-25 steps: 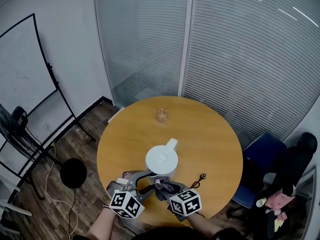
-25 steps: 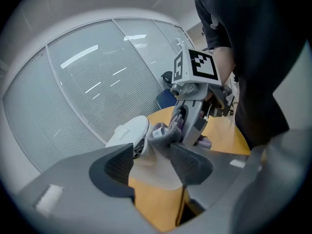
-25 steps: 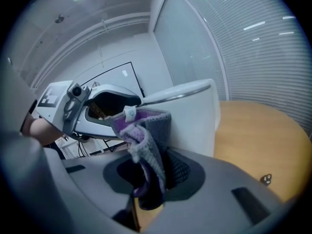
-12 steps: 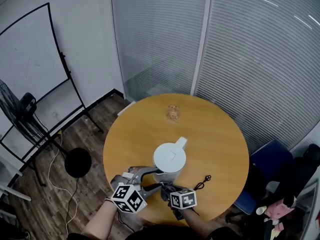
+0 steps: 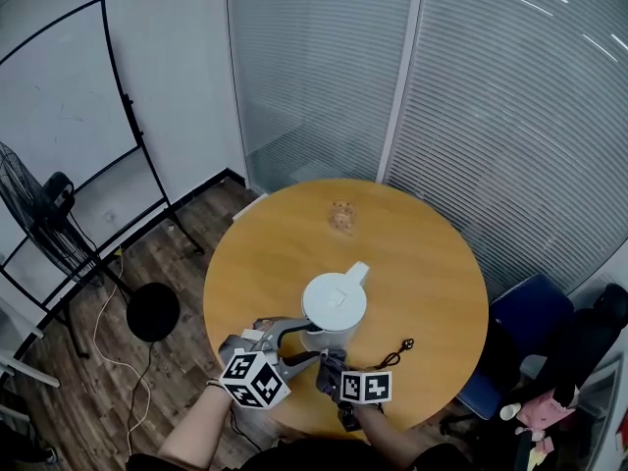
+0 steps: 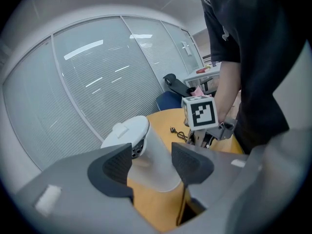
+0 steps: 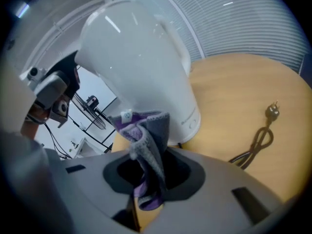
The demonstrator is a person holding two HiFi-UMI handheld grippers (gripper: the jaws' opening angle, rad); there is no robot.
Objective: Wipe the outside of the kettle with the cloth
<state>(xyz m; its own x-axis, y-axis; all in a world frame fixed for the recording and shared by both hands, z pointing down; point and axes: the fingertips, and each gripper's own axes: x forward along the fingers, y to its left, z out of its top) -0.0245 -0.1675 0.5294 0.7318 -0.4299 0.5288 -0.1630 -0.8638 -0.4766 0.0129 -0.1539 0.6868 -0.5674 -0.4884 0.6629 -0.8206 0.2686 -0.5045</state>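
Observation:
The white kettle [image 5: 334,305] stands on the round yellow table [image 5: 432,263], near its front edge. My left gripper [image 5: 283,345] is at the kettle's near left side. Its jaws stand wide open [image 6: 151,162], with the kettle [image 6: 146,155] just beyond the pads and nothing pressed between them. My right gripper [image 5: 332,369] is low at the kettle's near side, shut [image 7: 148,172] on a grey and purple cloth [image 7: 146,138]. The bunched cloth [image 5: 329,363] lies against the lower wall of the kettle [image 7: 136,67], close to its base.
A black power cord with plug [image 5: 397,348] lies on the table right of the kettle, also in the right gripper view [image 7: 261,133]. A small object [image 5: 340,216] sits at the far side. Around the table: a whiteboard stand [image 5: 128,135], a fan [image 5: 44,214], a blue chair [image 5: 520,341].
My right gripper has sunk lower along the kettle's near side with the cloth, and its marker cube has rolled. The left gripper has stayed beside the kettle.

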